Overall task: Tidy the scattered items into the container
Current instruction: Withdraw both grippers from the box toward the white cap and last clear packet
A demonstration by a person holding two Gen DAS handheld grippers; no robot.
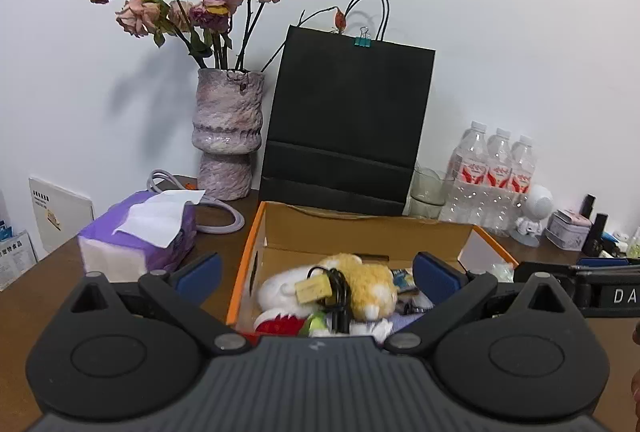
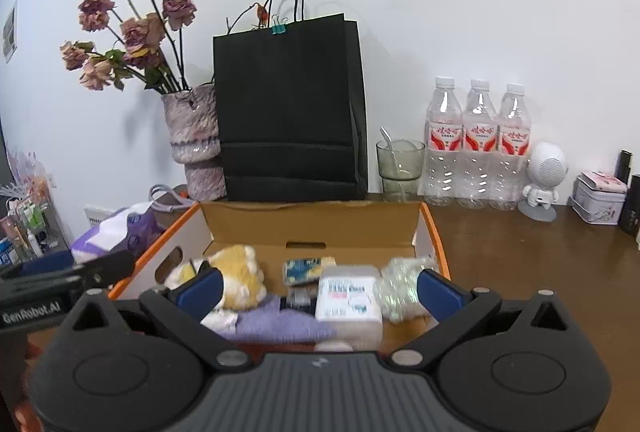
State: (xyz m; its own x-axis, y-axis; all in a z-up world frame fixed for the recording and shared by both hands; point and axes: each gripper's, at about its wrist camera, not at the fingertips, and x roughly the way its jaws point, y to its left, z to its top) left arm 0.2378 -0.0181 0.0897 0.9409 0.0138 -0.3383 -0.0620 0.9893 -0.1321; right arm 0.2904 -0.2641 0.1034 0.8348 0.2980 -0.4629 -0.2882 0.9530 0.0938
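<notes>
We hold two grippers over an open cardboard box (image 2: 434,228) on a brown table (image 2: 520,244), in front of a black bag (image 2: 288,104) and a vase (image 1: 228,128) of dried roses. The left gripper (image 1: 316,272) has its jaws wide apart and empty. The right gripper (image 2: 320,288) is the same, jaws apart with nothing between them. The box already holds the gathered items: a plush toy (image 1: 360,280) on the left with a black cable (image 1: 340,292) lying on it, a purple cloth (image 2: 280,320) near us, a white packet (image 2: 348,300) in the middle, and a crinkly wrapper (image 2: 400,288) on the right. The tidying looks nearly finished. To do well now, we should lift both grippers straight up, clear of the box walls, so nothing snags.
</notes>
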